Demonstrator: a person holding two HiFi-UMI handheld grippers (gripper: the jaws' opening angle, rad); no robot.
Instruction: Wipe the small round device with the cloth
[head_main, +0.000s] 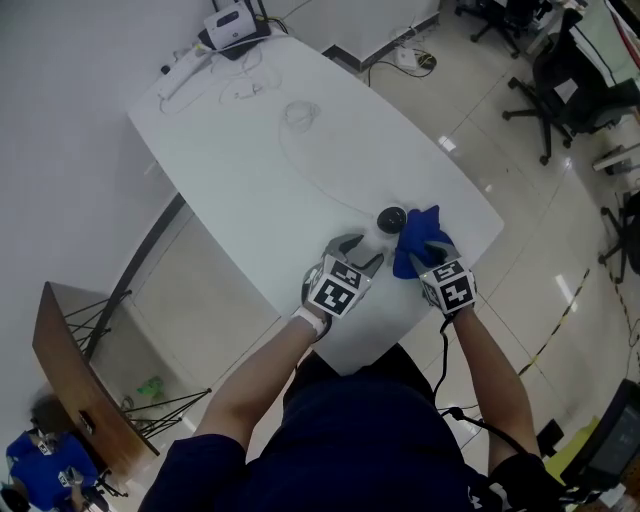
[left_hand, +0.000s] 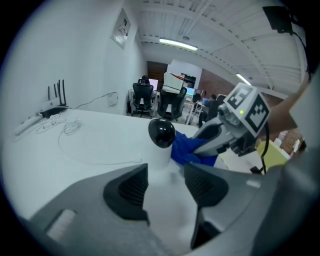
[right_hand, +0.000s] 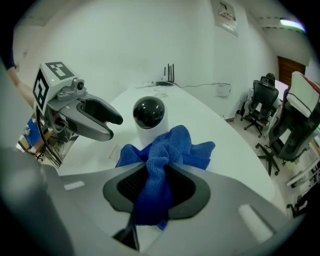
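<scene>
Device (head_main: 390, 217): small, white upright body with a glossy black ball head. It stands near the front edge of the white table (head_main: 250, 170), between our two tools. A thin cable (left_hand: 103, 163) loops across the tabletop toward it. Left gripper (head_main: 362, 248): jaws wide apart, with the white body at the mouth of the gap. We see no pad pressing on it, and we cannot tell whether the tips touch the base. Right gripper (head_main: 432, 257): clamped on a bunched fold of the blue cloth (right_hand: 165, 150). The loose front of the cloth lies against the foot of the device on its right side. Handling, our judgement: the device looks light, rigid and top-heavy, so a sideways wipe could slide or tip it on the smooth tabletop. The black dome is likely slippery and shows marks, so it calls for light pressure. The best hold is low on the white body, with the left pads on opposite sides, leaving the head free. The cloth is soft terry and limp. It only pushes where it is bunched near the jaws, so we judge the wiping contact should come from that bunched part.
</scene>
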